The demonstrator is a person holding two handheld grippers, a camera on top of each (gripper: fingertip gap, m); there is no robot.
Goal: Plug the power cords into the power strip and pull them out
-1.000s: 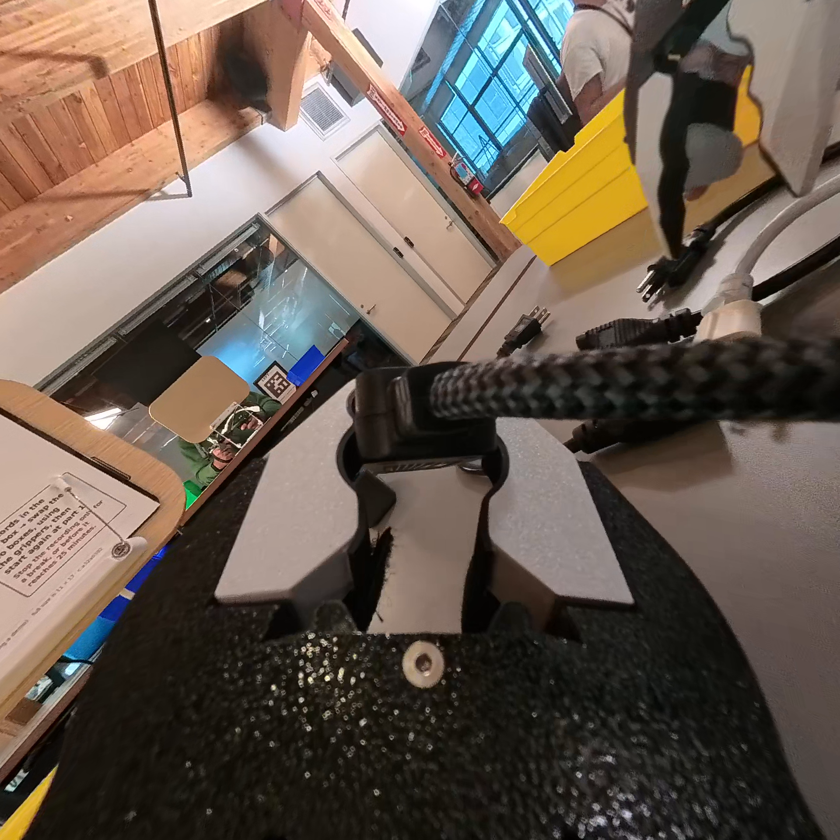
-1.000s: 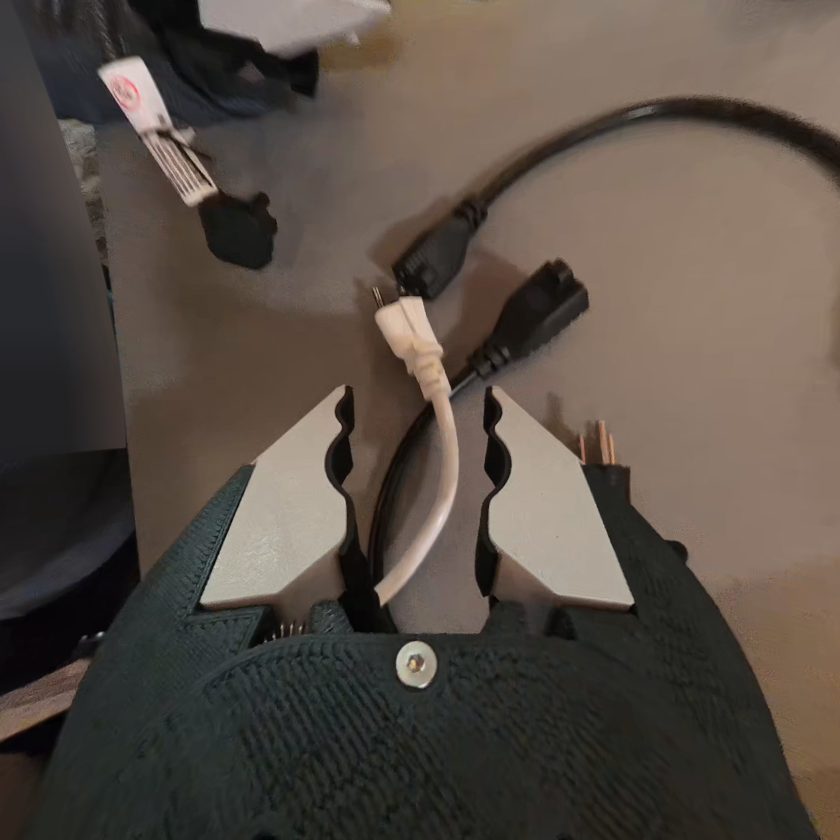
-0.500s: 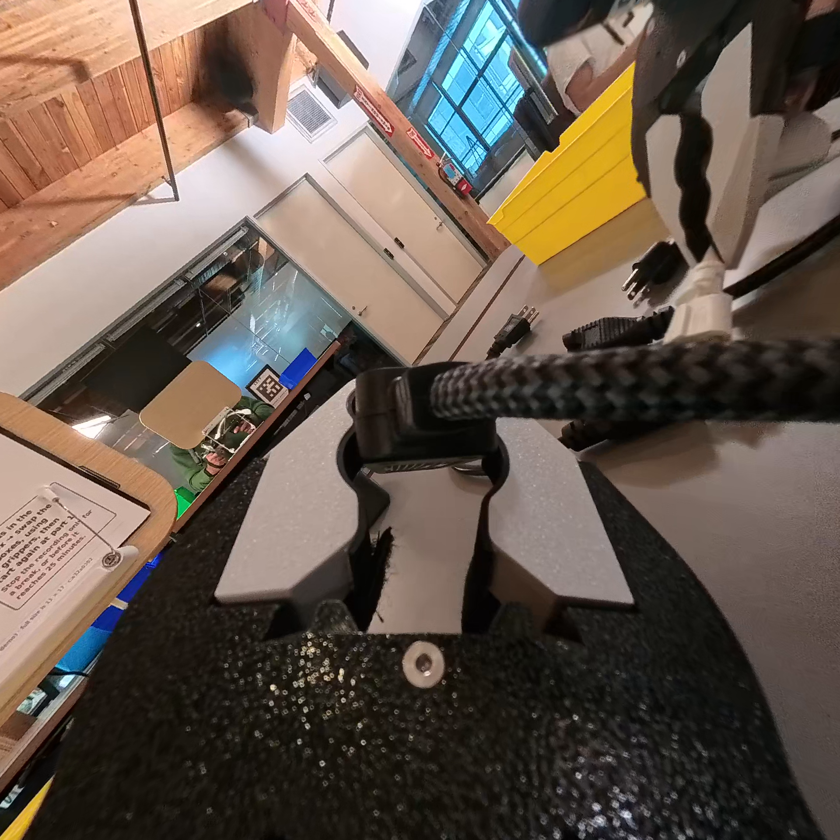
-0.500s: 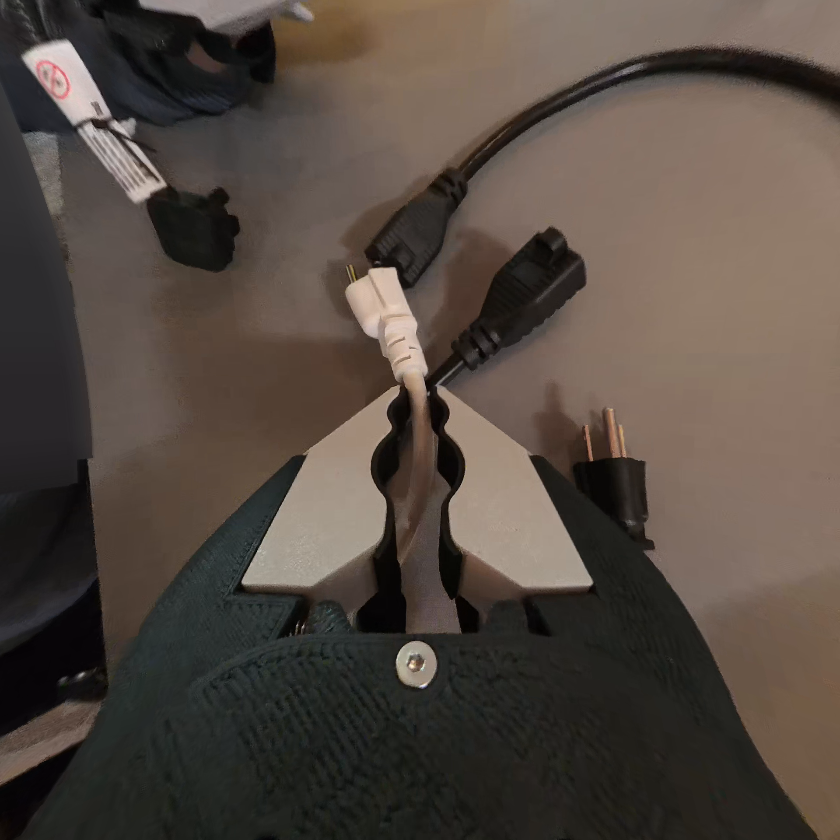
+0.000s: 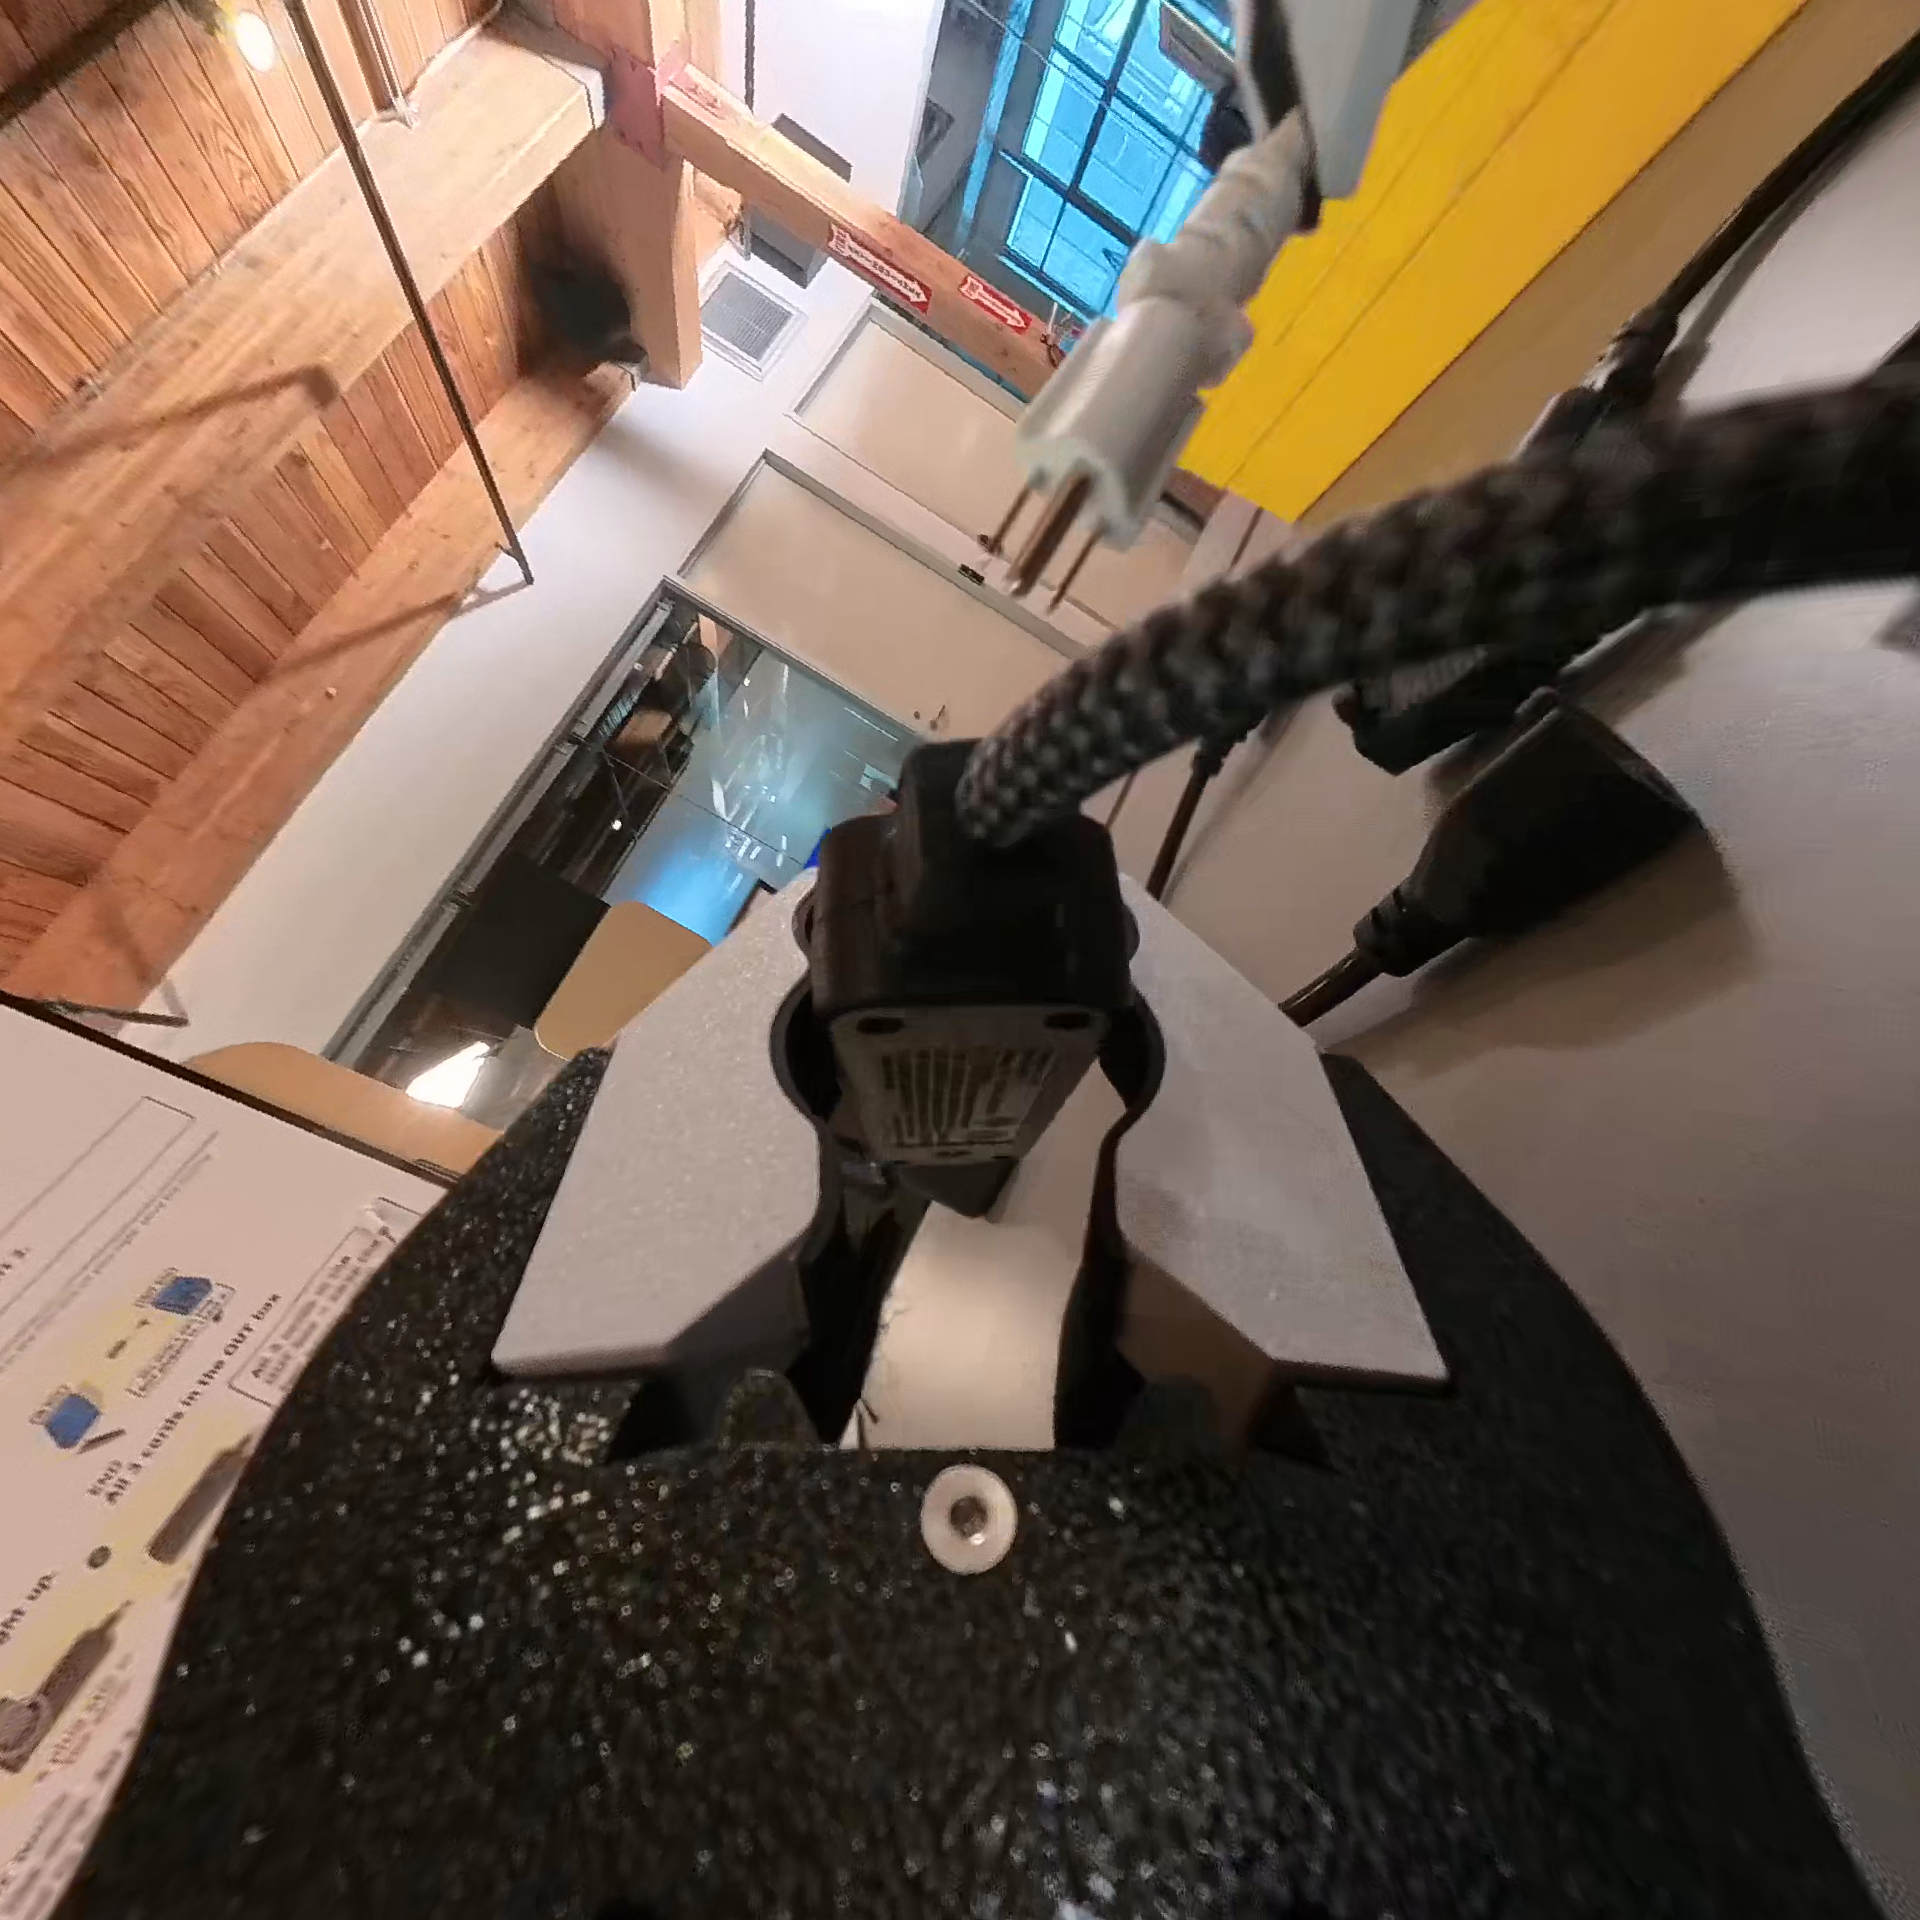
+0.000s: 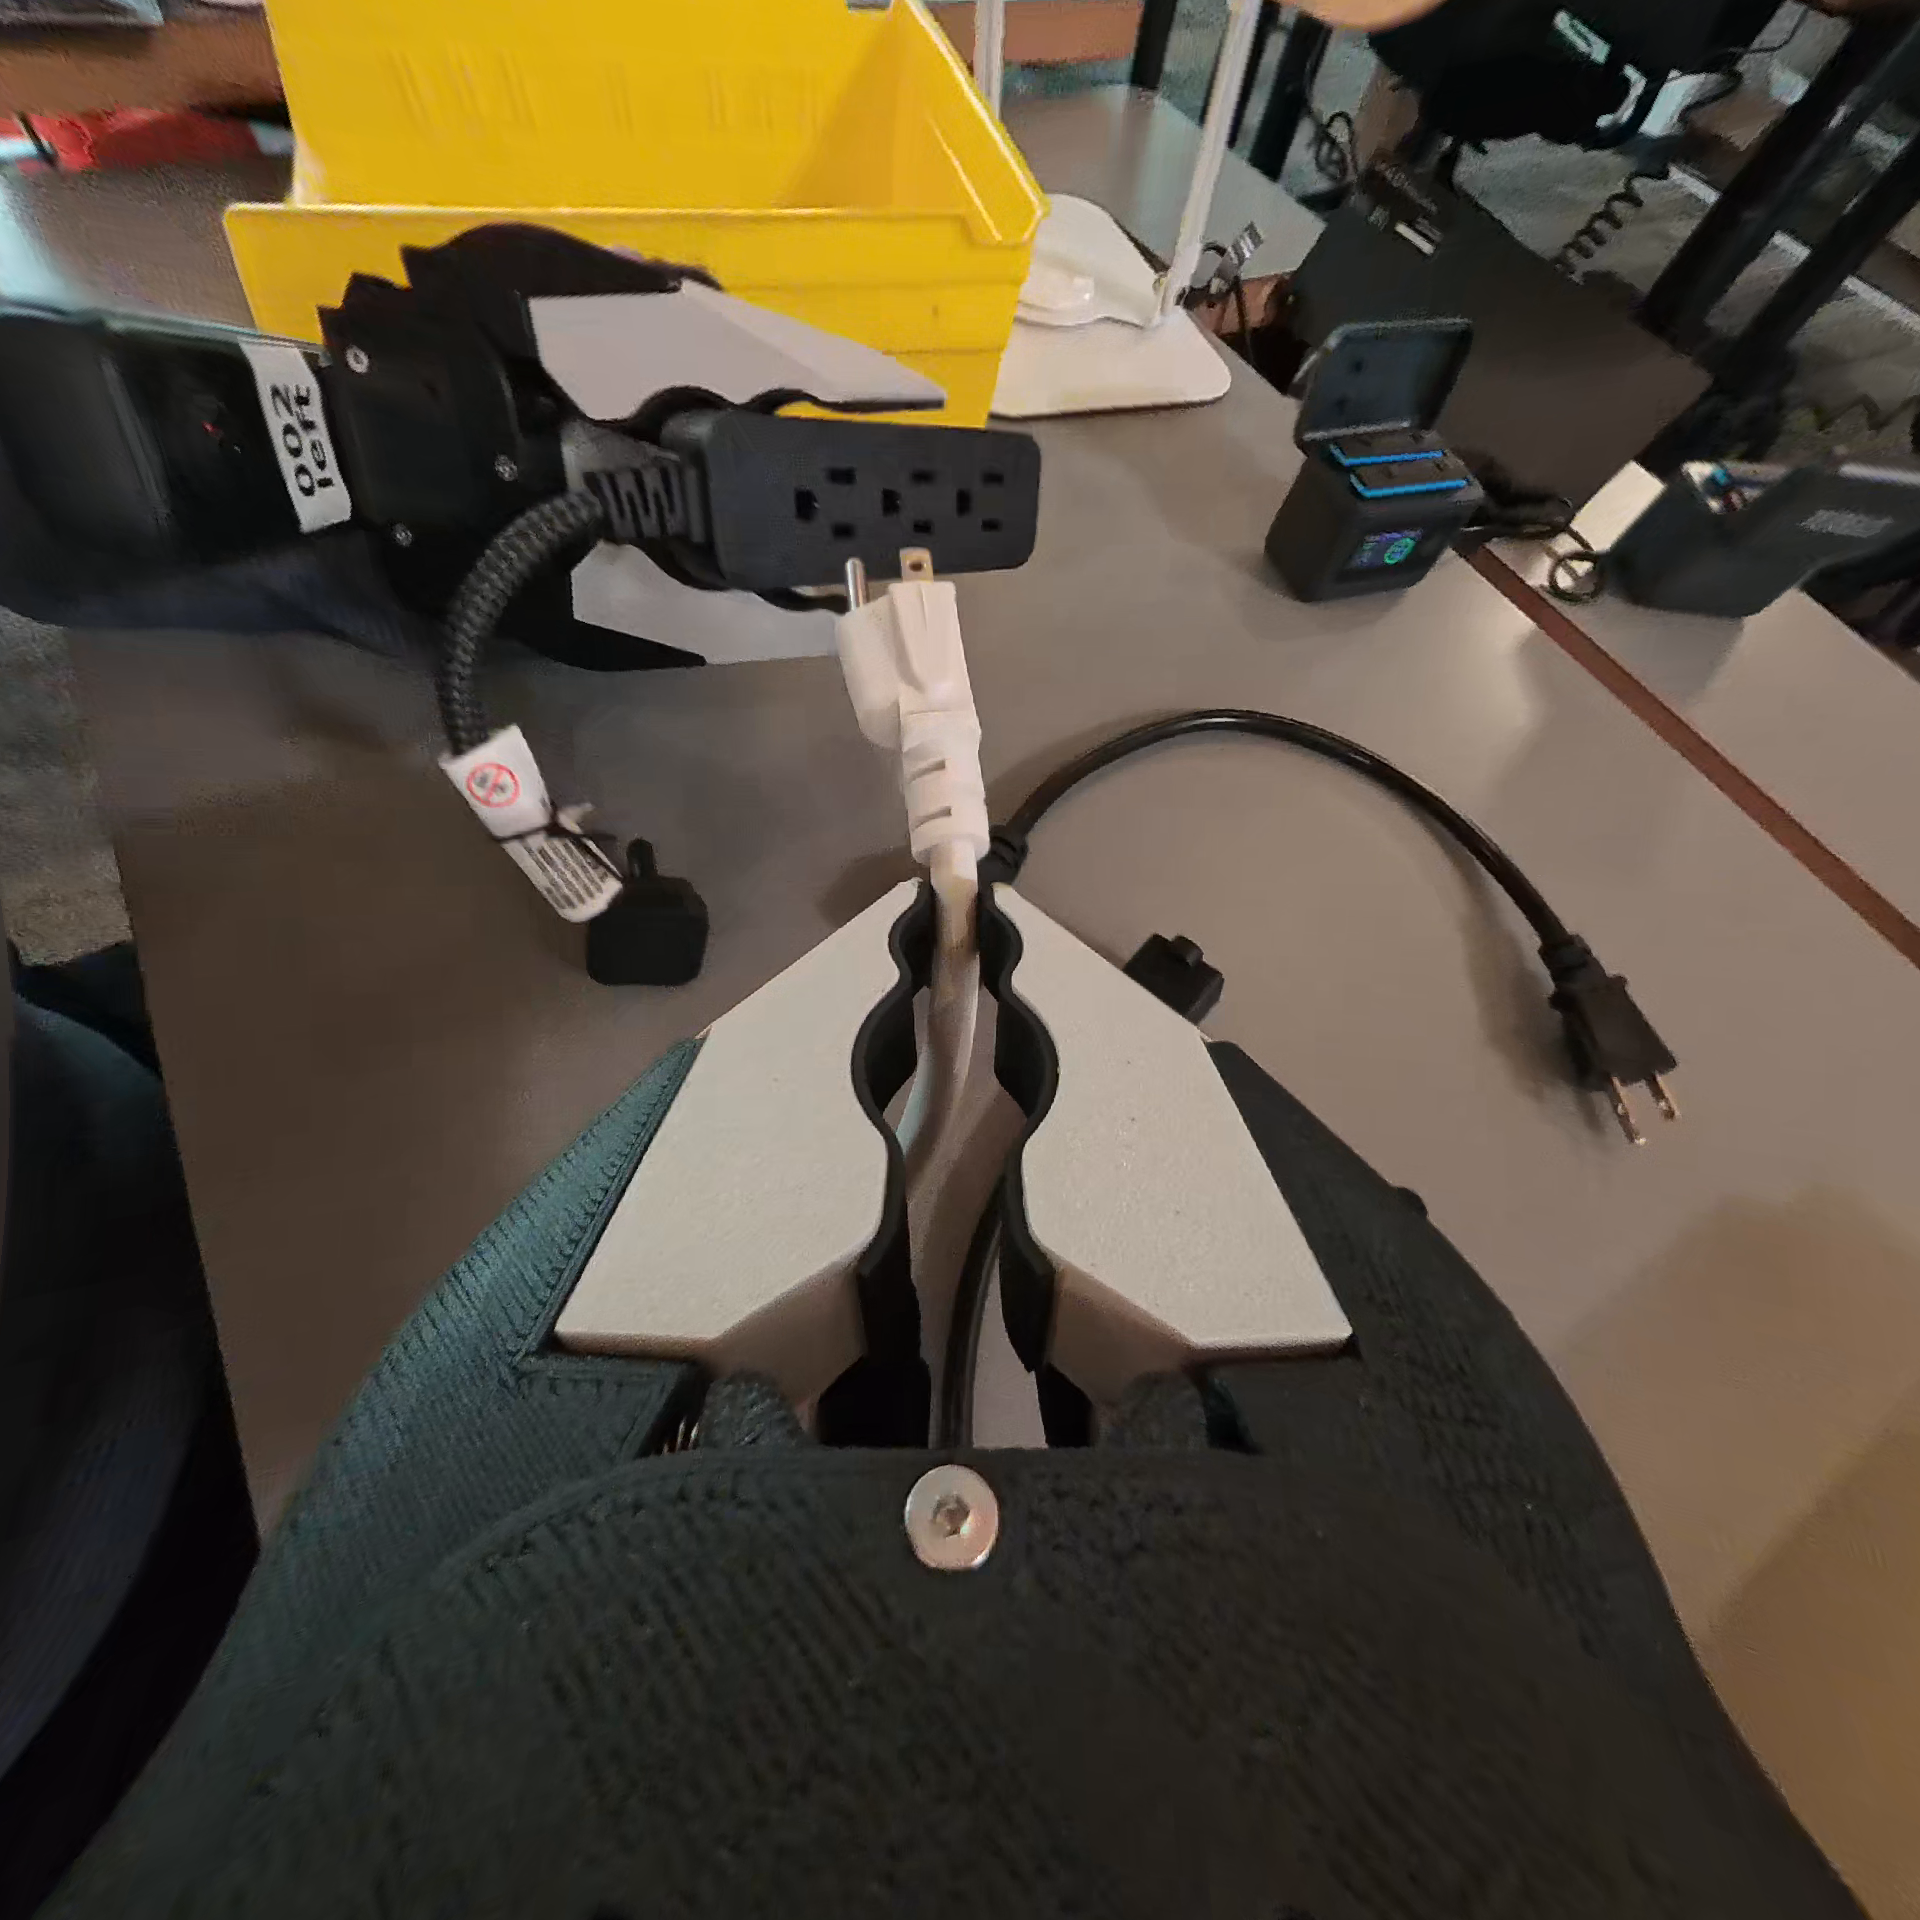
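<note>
My left gripper (image 5: 966,966) is shut on the black power strip (image 5: 961,997), held above the grey table. In the right wrist view the strip (image 6: 862,504) sticks out sideways with its three outlets facing me, and the left gripper (image 6: 748,468) clamps its cord end. Its braided cord (image 6: 468,644) hangs down to the table. My right gripper (image 6: 951,894) is shut on the white cord just behind the white plug (image 6: 909,675). The plug's prongs point up at the strip's underside, just below the outlets. The white plug also shows in the left wrist view (image 5: 1132,395).
A black cord with a three-prong plug (image 6: 1610,1049) lies on the table (image 6: 1455,1299) at the right. A yellow bin (image 6: 644,177) stands behind the strip. A small black plug (image 6: 644,925) lies at the left. A black charger case (image 6: 1371,468) sits at the back right.
My right gripper closed on the white cord and lifted the white plug off the table up to the strip. My left gripper tilted, turning the strip.
</note>
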